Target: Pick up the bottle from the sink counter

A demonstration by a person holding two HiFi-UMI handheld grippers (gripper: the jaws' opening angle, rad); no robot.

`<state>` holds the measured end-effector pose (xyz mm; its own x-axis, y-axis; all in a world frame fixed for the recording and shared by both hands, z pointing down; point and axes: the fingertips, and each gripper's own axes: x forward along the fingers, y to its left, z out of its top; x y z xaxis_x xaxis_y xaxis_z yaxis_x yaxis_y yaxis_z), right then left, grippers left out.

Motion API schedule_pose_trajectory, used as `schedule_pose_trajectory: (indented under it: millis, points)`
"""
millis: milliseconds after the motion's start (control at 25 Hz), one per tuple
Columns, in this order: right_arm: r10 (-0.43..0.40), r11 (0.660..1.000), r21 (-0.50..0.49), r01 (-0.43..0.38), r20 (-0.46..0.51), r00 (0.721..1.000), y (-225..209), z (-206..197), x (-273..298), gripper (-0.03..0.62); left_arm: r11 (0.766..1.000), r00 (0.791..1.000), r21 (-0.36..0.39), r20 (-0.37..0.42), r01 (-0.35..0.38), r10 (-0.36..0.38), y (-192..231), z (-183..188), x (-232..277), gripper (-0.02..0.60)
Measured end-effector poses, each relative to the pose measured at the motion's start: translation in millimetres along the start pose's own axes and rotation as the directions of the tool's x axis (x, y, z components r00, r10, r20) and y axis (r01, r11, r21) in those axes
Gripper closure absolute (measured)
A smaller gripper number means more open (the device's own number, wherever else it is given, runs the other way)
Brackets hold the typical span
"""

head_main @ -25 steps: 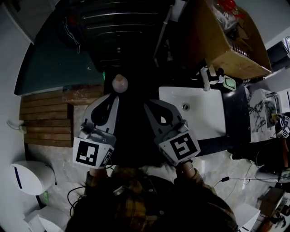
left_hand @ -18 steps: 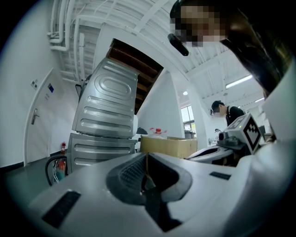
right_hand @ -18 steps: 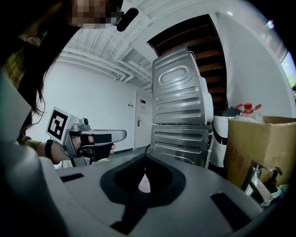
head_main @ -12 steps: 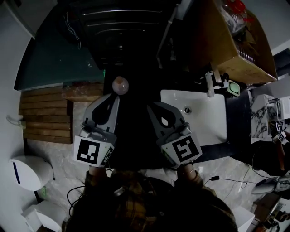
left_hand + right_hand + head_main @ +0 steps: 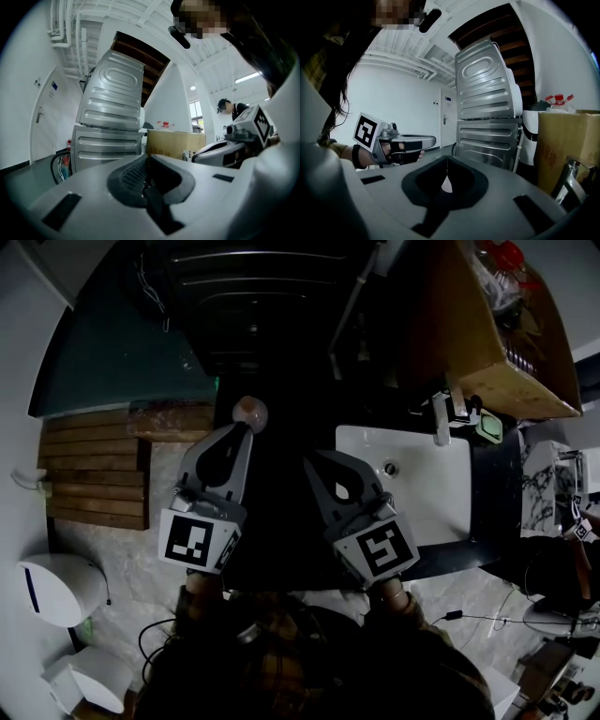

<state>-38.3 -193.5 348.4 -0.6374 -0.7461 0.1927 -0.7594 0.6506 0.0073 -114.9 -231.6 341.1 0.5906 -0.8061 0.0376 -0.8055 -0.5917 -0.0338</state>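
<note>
Both grippers are held side by side in front of the person, over a dark patch left of the sink. The left gripper (image 5: 244, 430) (image 5: 149, 157) is shut with nothing in it, its tip just below a small round pinkish thing (image 5: 248, 411). My right gripper (image 5: 315, 465) (image 5: 447, 162) is also shut and empty, left of the white basin (image 5: 441, 512). A slim pale upright thing (image 5: 441, 420) stands at the basin's back rim. I cannot tell whether it is the bottle or a tap. A chrome tap-like piece (image 5: 568, 183) shows in the right gripper view.
A big cardboard box (image 5: 487, 334) (image 5: 562, 150) with red-capped bottles (image 5: 506, 254) stands behind the sink. A stack of steel machines (image 5: 110, 122) (image 5: 487, 117) is ahead. Wooden slats (image 5: 94, 474) lie at left, a white bin (image 5: 52, 589) on the marble floor. Another person (image 5: 229, 108) stands far off.
The left gripper has moved a little forward, toward the round pinkish thing. The view has shifted, so the sink and the box sit slightly lower and further right. Both grippers stay shut.
</note>
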Motion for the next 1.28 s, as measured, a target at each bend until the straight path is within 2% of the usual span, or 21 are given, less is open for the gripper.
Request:
schedule_pose_trajectory:
  millis: [480, 600, 1000, 1280]
  points:
    - [-0.010, 1.000, 0.009, 0.010, -0.015, 1.000, -13.9, -10.0, 8.0, 0.577, 1.000, 1.000, -0.006, -0.011, -0.010, 0.010, 10.2, -17.3, 21.4, 0.548]
    - [-0.012, 1.000, 0.014, 0.012, -0.016, 1.000, -16.1, -12.1, 11.0, 0.577, 1.000, 1.000, -0.014, -0.029, 0.003, -0.004, 11.4, -24.9, 27.0, 0.468]
    - [-0.022, 0.999, 0.026, 0.022, -0.030, 0.999, -19.2, -19.3, 20.4, 0.577, 1.000, 0.997, -0.027, -0.074, -0.003, 0.001, 28.7, -57.1, 46.4, 0.385]
    - [-0.026, 0.999, 0.036, 0.028, -0.048, 0.999, -25.5, -29.7, 28.2, 0.577, 1.000, 0.993, -0.029, -0.117, 0.009, -0.012, 35.4, -83.8, 60.0, 0.370]
